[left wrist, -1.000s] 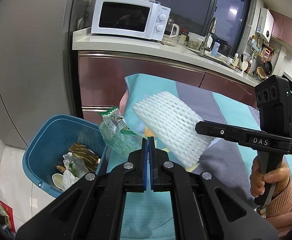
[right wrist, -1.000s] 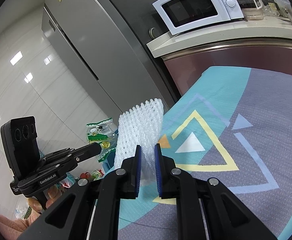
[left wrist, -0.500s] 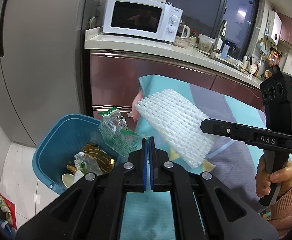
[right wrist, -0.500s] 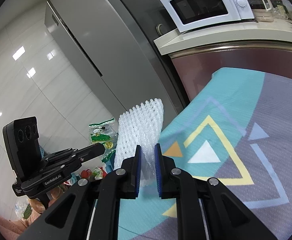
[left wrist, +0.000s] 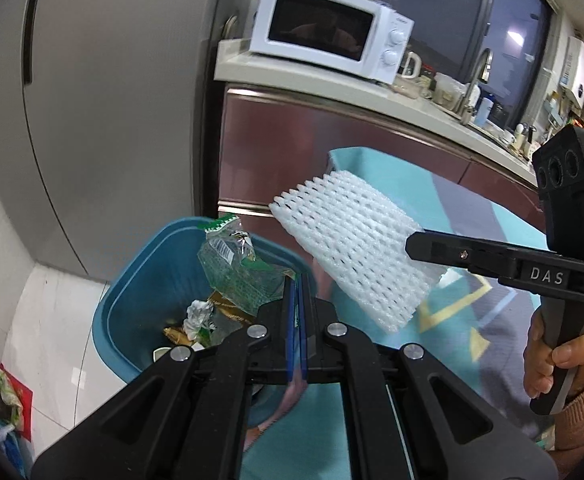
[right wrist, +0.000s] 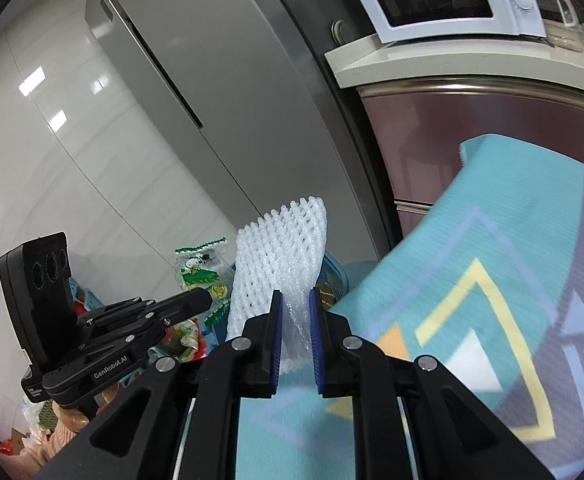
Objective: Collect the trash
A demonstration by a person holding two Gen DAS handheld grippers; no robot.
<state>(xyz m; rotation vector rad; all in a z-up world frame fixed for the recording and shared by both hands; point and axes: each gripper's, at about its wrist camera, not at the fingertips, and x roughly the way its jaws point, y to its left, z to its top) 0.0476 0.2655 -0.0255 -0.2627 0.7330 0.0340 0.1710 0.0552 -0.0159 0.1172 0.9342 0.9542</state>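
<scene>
My left gripper (left wrist: 296,292) is shut on a clear green snack wrapper (left wrist: 240,268) and holds it over the near rim of the blue trash bin (left wrist: 140,264). The bin holds several wrappers and crumpled scraps. My right gripper (right wrist: 295,304) is shut on a white foam fruit net (right wrist: 280,256). In the left wrist view the foam net (left wrist: 356,252) hangs just right of the bin, above the table edge. The snack wrapper (right wrist: 200,268) and the left gripper (right wrist: 208,300) show left of the net in the right wrist view.
A table with a teal, grey and yellow patterned cloth (right wrist: 492,320) lies to the right. A grey fridge (left wrist: 104,100) stands behind the bin. A white microwave (left wrist: 332,44) sits on the counter above maroon cabinets (left wrist: 332,144). Trash bags (left wrist: 0,400) lie on the floor at lower left.
Both grippers have moved left toward the bin, each with its item. The snack wrapper is now over the bin's rim, and the foam net has come closer to the bin.
</scene>
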